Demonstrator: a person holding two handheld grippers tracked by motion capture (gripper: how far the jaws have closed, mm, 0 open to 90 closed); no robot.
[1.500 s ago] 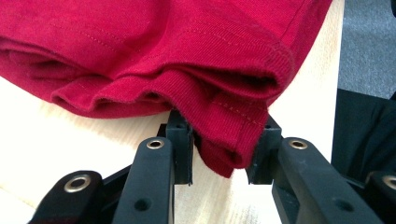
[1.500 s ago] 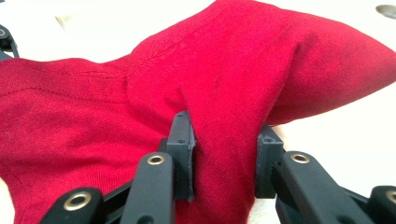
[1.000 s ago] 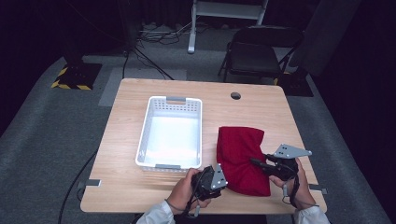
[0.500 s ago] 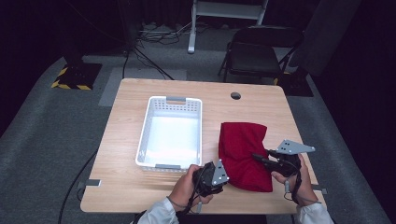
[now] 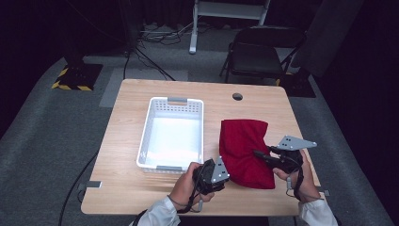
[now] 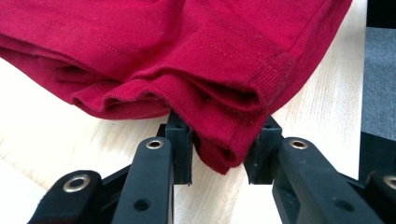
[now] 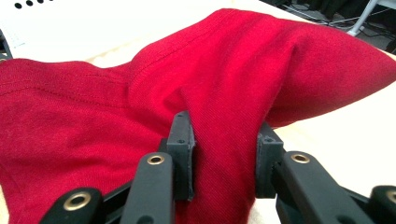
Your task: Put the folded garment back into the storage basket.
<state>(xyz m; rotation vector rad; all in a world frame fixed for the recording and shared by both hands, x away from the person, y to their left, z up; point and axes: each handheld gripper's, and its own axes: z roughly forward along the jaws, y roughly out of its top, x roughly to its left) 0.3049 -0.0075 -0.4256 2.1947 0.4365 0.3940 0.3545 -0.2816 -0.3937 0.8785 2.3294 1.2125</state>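
Observation:
A red cloth (image 5: 242,141) lies bunched on the right half of the wooden table (image 5: 124,141). My left gripper (image 5: 225,169) is at the cloth's near left corner. In the left gripper view its jaws (image 6: 218,140) are shut on the folded, ribbed hem of the cloth (image 6: 187,46). My right gripper (image 5: 259,153) comes in from the cloth's right side. In the right gripper view it (image 7: 224,135) pinches a raised ridge of the cloth (image 7: 280,60), which stands up off the table.
A white plastic basket (image 5: 147,136) with nothing in it stands left of the cloth, its near rim close to my left hand. A round cable hole (image 5: 237,96) sits near the table's far edge. A dark chair (image 5: 256,54) stands beyond the table.
The cloth has drawn in from its right side and bunched narrower. My right gripper has risen slightly with the fabric, and the left gripper has edged up to the near corner.

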